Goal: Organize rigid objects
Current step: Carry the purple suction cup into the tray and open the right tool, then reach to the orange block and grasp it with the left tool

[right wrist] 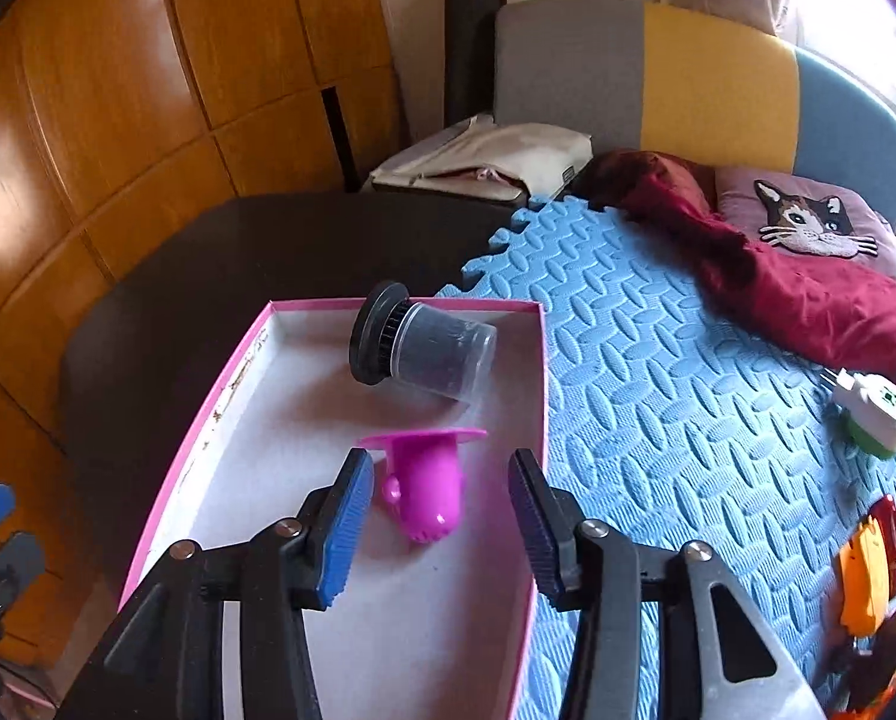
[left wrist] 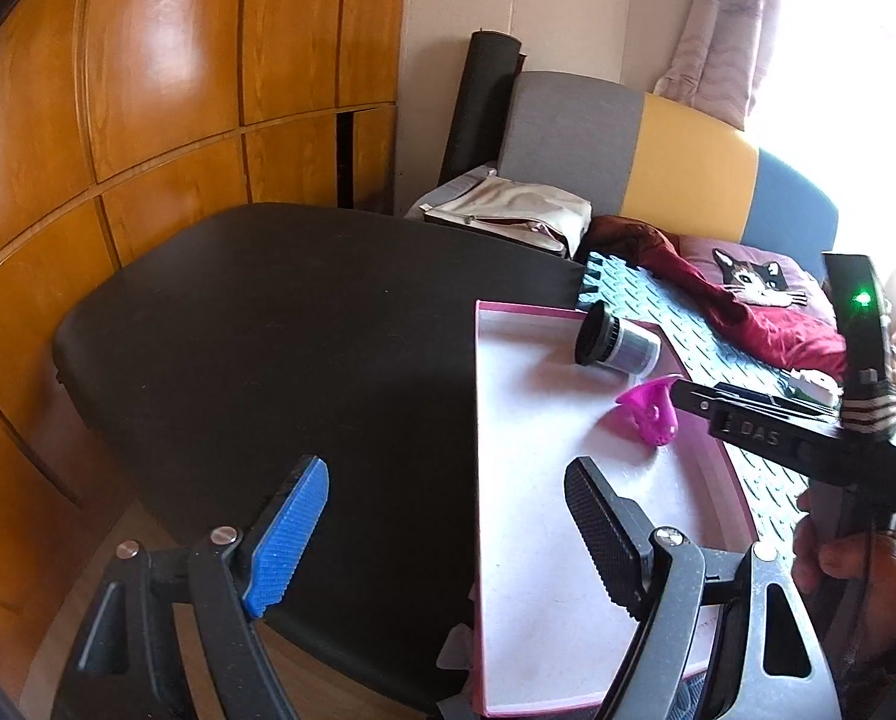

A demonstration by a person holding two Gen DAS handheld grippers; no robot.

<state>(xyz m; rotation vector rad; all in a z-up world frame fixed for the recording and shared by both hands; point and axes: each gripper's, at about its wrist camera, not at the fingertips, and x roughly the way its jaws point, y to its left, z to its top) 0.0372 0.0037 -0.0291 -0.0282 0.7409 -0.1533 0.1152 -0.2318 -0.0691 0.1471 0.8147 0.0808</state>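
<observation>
My right claw (right wrist: 442, 531) hangs wide open and empty over the pink-rimmed tray (right wrist: 208, 420), with the magenta plastic piece (right wrist: 424, 486) lying between its fingertips at twelve o'clock. Beyond it at twelve, a black-capped clear jar (right wrist: 418, 354) lies tipped in the tray's far end. My left claw (left wrist: 448, 534) gapes empty at the tray's left edge.

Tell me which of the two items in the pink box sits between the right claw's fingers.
The magenta plastic piece, flanked by the open right claw. The dark-lidded clear jar lies on its side farther off, by the pink box's far end.
</observation>
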